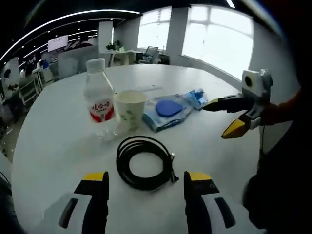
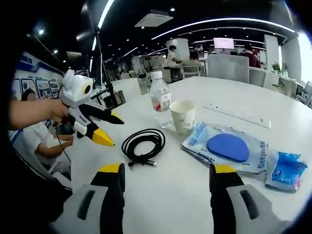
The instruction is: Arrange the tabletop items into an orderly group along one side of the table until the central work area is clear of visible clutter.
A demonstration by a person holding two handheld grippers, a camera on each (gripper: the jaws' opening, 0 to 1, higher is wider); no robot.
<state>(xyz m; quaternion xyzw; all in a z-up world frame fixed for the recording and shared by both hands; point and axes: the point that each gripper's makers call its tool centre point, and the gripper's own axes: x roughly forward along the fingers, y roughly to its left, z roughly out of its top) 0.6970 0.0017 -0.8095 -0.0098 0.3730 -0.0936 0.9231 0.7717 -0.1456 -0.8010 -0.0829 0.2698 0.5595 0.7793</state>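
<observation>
while both grippers hang above the white table, each stands wide apart with nothing between its jaws. just ahead of the left gripper lies one black cable, coiled flat, its plug at the coil's right side. beyond it stand one clear water bottle with a red label and white cap, and one paper cup touching or just beside it. right of the cup lies one blue-and-white packet, with a smaller blue pouch at its far end. the right gripper faces the same cable from the other side, packet nearest its right jaw.
</observation>
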